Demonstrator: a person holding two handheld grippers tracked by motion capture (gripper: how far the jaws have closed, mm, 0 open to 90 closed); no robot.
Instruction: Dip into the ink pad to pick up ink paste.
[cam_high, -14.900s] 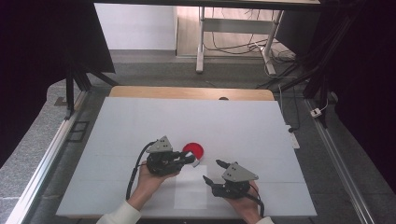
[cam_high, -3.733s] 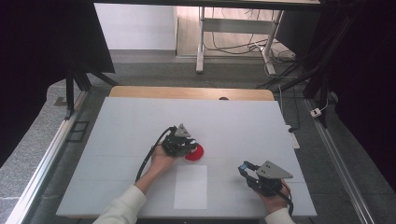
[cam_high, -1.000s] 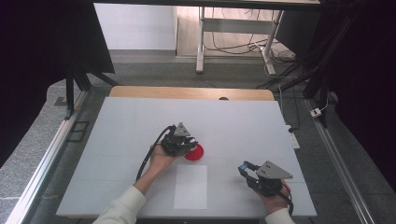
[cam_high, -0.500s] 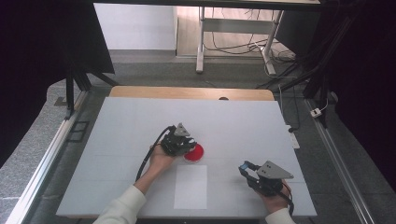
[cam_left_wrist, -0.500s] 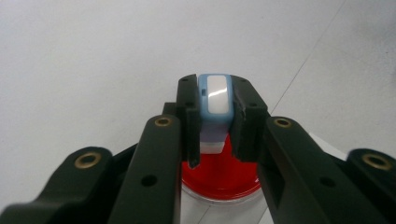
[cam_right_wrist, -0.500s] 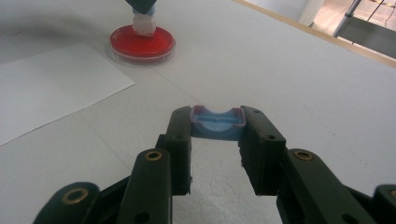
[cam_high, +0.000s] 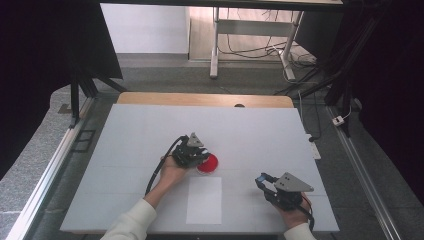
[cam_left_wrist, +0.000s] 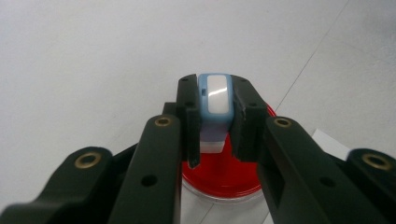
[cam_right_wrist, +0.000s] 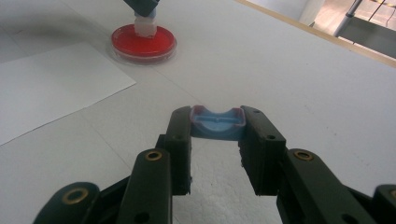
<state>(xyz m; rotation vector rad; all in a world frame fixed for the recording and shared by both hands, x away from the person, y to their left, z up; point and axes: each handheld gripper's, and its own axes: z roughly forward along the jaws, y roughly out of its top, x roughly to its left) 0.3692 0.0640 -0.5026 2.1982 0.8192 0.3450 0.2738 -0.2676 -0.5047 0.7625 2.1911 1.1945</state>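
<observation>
No shift since prev frame — white table (cam_high: 150, 130), dark surrounds

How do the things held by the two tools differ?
The left tool grips a tall blue-and-white stamp-like block standing upright over the red dish. The right tool grips a flatter blue cap-like piece, held above the bare table, away from the dish. Both are blue and clamped between black jaws.

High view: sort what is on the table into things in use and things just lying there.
In use:
- left tool, shut on blue-and-white stamp
- red dish, under the stamp
- right tool, shut on blue cap

Lying about:
- white paper sheet, untouched
</observation>
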